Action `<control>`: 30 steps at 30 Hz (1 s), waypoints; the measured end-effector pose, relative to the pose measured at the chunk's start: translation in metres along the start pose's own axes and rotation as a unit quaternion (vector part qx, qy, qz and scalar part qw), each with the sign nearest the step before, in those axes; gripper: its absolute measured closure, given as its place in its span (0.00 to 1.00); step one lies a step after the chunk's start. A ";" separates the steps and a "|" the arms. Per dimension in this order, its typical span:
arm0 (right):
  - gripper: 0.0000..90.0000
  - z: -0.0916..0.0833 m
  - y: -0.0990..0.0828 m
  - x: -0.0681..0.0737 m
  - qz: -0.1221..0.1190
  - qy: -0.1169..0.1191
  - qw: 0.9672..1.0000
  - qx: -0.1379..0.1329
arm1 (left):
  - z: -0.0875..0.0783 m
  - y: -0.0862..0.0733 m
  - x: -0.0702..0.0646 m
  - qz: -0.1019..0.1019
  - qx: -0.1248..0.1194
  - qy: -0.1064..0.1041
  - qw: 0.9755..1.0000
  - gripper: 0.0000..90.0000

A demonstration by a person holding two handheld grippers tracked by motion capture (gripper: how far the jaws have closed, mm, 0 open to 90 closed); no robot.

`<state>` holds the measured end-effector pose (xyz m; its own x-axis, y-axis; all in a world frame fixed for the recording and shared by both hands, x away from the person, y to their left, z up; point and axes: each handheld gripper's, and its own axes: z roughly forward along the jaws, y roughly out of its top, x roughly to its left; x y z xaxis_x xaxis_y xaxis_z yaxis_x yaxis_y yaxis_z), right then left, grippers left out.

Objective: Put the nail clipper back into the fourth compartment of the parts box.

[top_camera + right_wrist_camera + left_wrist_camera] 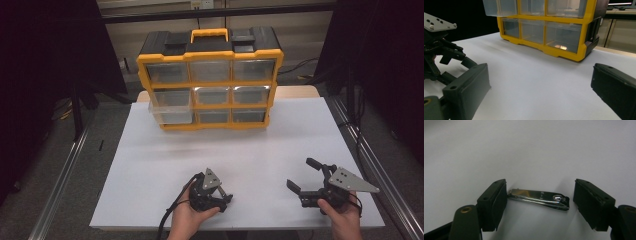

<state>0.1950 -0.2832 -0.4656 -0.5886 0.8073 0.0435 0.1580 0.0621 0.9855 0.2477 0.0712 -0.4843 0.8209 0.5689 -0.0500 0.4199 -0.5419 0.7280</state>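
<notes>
Surface (165, 165): white, flat, carrying all items below.

Drawer organiser (210, 80): yellow frame, black top and carry handle, three rows of three clear drawers. Stands at the far middle of the surface. The left drawer of the middle row (171, 106) is pulled out toward the person; the others sit flush.

Nail clipper (539, 199): chromed metal, lying flat on the surface near the person's edge, left of centre. It rests between the jaws of the left tongs, one end touching or nearly touching a jaw, the other end clear of the opposite jaw.

Left tongs (539, 200): held in the left hand (187, 215), tipped down at the surface, jaws wide, not clamped on the clipper.

Right tongs (306, 175): held in the right hand (345, 216), at the near right, jaws wide apart with nothing between them, pointing left across the surface.
</notes>
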 end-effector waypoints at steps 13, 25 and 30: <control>0.02 -0.001 0.000 -0.001 0.003 -0.002 1.000 -0.003 | -0.002 0.000 0.003 0.002 0.004 0.003 1.000 0.38; 0.03 -0.001 0.000 -0.002 0.005 0.000 1.000 -0.006 | 0.001 0.003 0.001 -0.006 0.004 0.009 1.000 0.39; 0.03 -0.002 0.000 -0.002 0.008 -0.001 1.000 -0.006 | -0.002 0.001 0.009 -0.009 -0.010 0.002 1.000 0.65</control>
<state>0.1947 -0.2866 -0.4652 -0.5841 0.8095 0.0589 0.1579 0.0421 0.9866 0.2550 0.0771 -0.4830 0.8111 0.5818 -0.0607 0.4271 -0.5181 0.7410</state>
